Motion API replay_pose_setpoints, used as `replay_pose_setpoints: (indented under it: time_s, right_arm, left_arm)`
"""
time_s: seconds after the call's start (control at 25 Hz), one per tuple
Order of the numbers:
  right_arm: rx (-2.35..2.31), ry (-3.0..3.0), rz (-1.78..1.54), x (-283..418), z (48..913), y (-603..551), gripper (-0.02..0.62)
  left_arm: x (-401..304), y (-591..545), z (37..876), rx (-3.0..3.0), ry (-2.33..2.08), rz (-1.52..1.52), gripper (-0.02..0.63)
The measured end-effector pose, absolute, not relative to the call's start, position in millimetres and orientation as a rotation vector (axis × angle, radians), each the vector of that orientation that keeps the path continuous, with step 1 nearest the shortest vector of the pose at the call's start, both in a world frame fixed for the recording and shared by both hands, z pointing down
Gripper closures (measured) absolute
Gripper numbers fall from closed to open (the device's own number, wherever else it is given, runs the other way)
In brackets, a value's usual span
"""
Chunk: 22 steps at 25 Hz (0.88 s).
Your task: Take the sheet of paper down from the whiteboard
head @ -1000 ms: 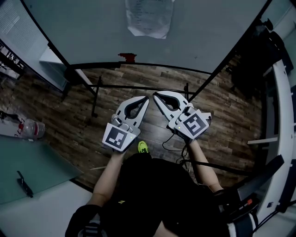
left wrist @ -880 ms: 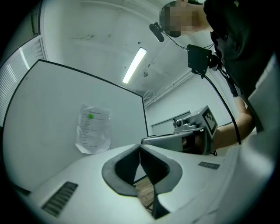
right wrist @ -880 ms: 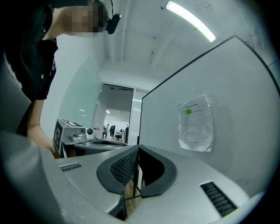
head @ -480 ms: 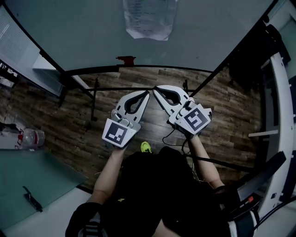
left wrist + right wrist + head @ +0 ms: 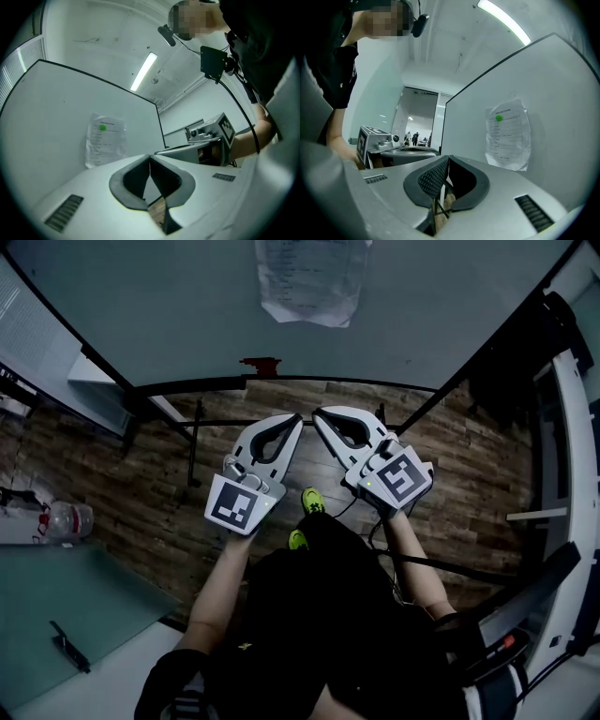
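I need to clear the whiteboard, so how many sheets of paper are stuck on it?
1. The sheet of paper hangs on the whiteboard, a green dot near its top edge. No other sheet shows, though the board's edges run out of view.

light: head view dim | source: ceiling strip light [image 5: 144, 71] | edges: fisheye-bent, dark vignette | focus: sharp

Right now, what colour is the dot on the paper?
Green dot; clearest in right gripper view.

I can read nothing here: the printed lines on the sheet of paper [image 5: 507, 137] are too small and blurred to make out.
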State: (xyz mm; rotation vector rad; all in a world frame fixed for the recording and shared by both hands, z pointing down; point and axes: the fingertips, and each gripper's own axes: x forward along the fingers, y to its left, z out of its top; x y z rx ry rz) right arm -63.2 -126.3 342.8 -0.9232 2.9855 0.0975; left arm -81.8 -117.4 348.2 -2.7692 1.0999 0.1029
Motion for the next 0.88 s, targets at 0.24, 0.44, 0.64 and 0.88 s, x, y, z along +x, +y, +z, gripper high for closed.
replay_pose_setpoints:
  time_s: [0.24,0.44,0.64,0.88]
  right_arm:
    - [-0.923,2.982,0.107,-64,337,-153,0.581]
    - [-0.923,2.977,0.134,-64,326,-175,0.581]
    - [-0.924,2.977,0.157,-64,317,-195,0.575]
    - [-0.936,2.973,0.159,-59,314,-222,0.574]
  left_arm:
    - [-79,-141,338,-2.752,1.093,0.098,0.591]
    - [-79,-164,330,-2.737,1.09,0.099,0.592]
    - [-79,-184,321,-2.719,1.104,0.104,0.59]
    - [-80,-215,312,-2.687,1.128,0.099,0.583]
